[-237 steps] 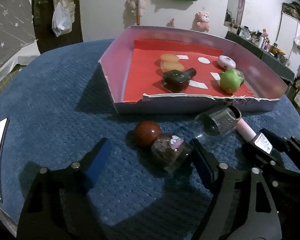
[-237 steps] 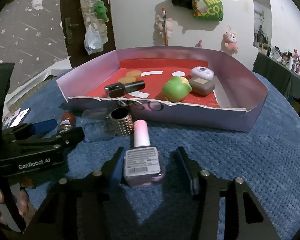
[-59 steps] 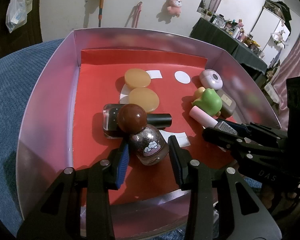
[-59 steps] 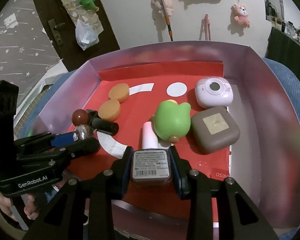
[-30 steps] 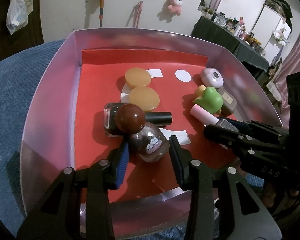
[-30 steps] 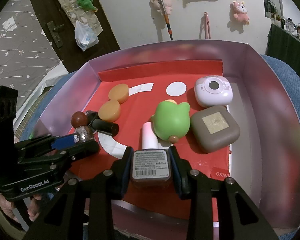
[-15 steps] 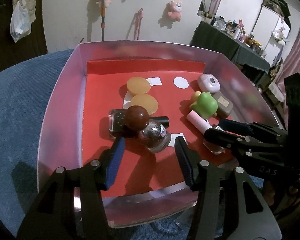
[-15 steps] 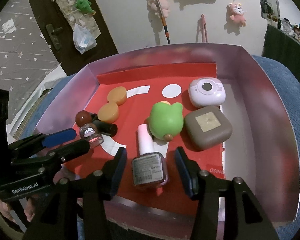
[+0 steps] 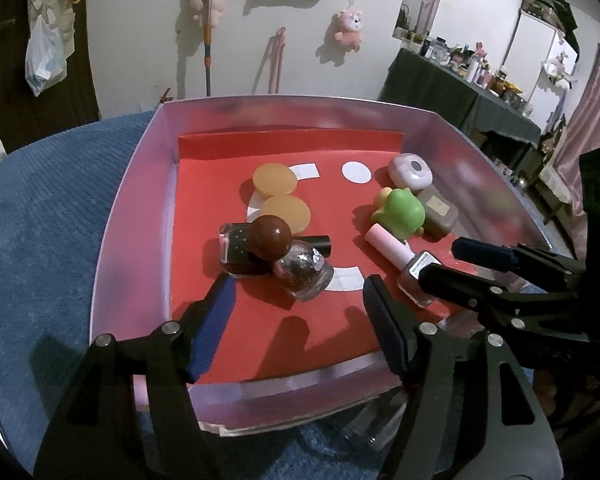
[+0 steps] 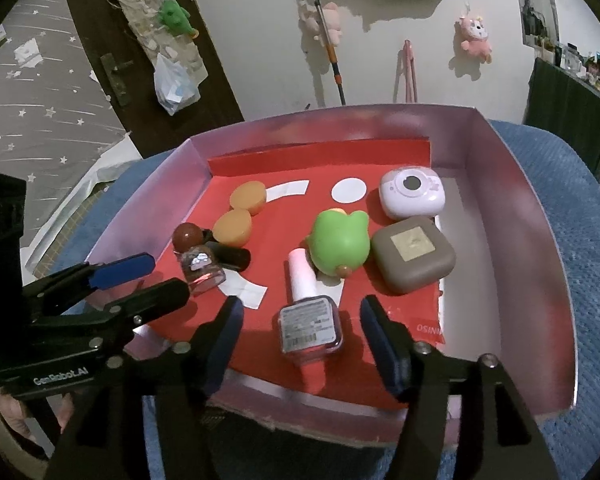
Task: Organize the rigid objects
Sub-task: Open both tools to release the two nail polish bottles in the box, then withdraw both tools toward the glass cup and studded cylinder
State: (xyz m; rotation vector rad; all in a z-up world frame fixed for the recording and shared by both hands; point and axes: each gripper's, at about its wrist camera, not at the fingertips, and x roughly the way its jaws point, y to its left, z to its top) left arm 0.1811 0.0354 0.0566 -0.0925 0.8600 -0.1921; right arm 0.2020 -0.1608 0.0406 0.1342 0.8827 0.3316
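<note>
Both bottles now lie inside the pink tray [image 9: 132, 216]: the glitter bottle [image 9: 300, 272] beside the black one, the pink-capped bottle [image 10: 308, 316] near the front. The left hand-held gripper [image 9: 300, 320] and right hand-held gripper [image 10: 300, 336] are spread wide, holding nothing. What seems a clear jar [image 9: 374, 424] remains outside on the bench.

home bedroom, plush toys [image 9: 349, 33] on white wall, pink curtain [image 9: 592, 92], cluttered dresser [image 9: 476, 92]

- Left wrist view: close above the tray's [image 9: 132, 208] near-left corner, facing its far wall.
- Right wrist view: close above the near edge, rightward.
- Shared: tray floor, green toy [image 9: 400, 213] [image 10: 340, 245].
</note>
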